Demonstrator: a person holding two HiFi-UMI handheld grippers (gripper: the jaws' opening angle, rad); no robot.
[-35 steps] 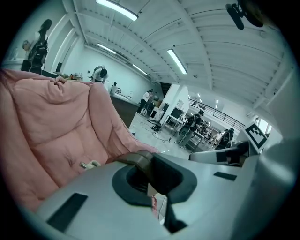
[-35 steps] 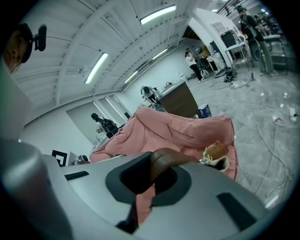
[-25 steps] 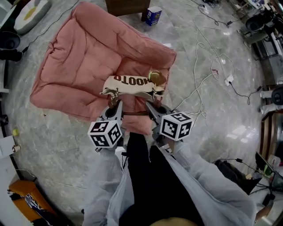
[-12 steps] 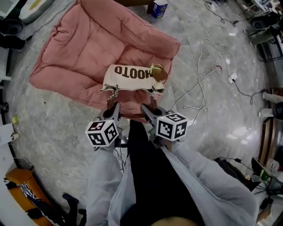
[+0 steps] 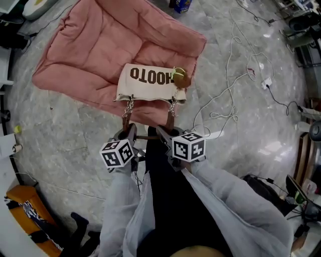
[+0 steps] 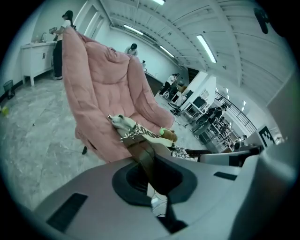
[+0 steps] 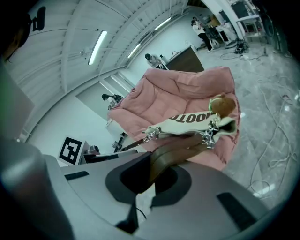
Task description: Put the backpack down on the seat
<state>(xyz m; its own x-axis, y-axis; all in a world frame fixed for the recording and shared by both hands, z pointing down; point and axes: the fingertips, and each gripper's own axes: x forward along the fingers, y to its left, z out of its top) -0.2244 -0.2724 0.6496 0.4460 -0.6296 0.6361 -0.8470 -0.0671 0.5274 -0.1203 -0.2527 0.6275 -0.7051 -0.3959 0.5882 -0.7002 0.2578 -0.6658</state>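
Note:
A cream canvas backpack [image 5: 148,83] with dark lettering and a brown toy charm [image 5: 180,79] lies on the front of the pink armchair's seat [image 5: 95,45]. Short chains join it to two brown straps [image 5: 127,116] that run back to me. My left gripper [image 5: 129,131] is shut on the left strap and my right gripper [image 5: 163,132] on the right one. In the left gripper view the strap [image 6: 144,157] leads from the shut jaws to the backpack [image 6: 140,133]. The right gripper view shows the other strap [image 7: 176,152] pinched and the backpack [image 7: 192,121] against the armchair [image 7: 178,91].
White cables [image 5: 228,93] and a power strip [image 5: 266,83] lie on the marble floor to the right of the chair. A blue box [image 5: 181,5] stands behind it. An orange object [image 5: 25,211] sits at the lower left. People stand far off [image 6: 61,33].
The backpack has gone from hanging close under the grippers to lying on the seat. Both grippers have sunk and drawn back from it, so the straps now stretch out longer.

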